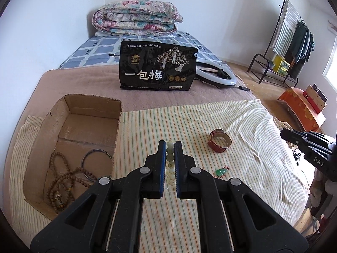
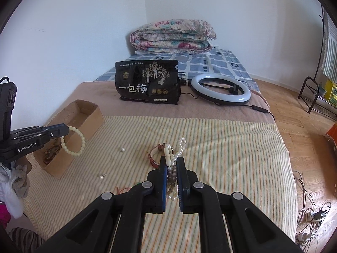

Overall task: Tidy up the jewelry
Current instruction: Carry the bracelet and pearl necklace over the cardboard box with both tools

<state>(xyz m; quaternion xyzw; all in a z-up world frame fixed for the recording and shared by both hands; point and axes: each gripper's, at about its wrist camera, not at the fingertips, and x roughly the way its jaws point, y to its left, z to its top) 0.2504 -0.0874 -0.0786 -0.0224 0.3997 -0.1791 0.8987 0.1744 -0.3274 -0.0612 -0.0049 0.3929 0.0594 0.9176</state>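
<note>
While you work over the bed (image 1: 80, 84), its striped cloth (image 1: 210, 122) spreads under both of your tools, with a folded quilt (image 1: 137, 19) far back and a black snack bag (image 1: 158, 67) standing upright beside a ring light (image 2: 221, 89). At the cloth's left edge sits an open cardboard box (image 1: 69, 126); inside it lie a brown bead necklace (image 1: 61, 179) and a metal bangle (image 1: 95, 162). Your left tool (image 1: 170, 147) is clamped narrow on a pale bead bracelet (image 1: 170, 160), which from the right wrist view hangs as a loop (image 2: 72, 141) in front of the box. Your right tool (image 2: 171, 162) is pinched tight on a bunch of pearl and dark bead strands (image 2: 171, 158), their loops sticking up past the tips. On the cloth between the tools rests a red-strapped watch (image 1: 219, 140), and nearer you a small green pendant (image 1: 221, 171) on red cord. Two loose pearl earrings (image 2: 122, 149) lie well apart on the stripes near the box.
</note>
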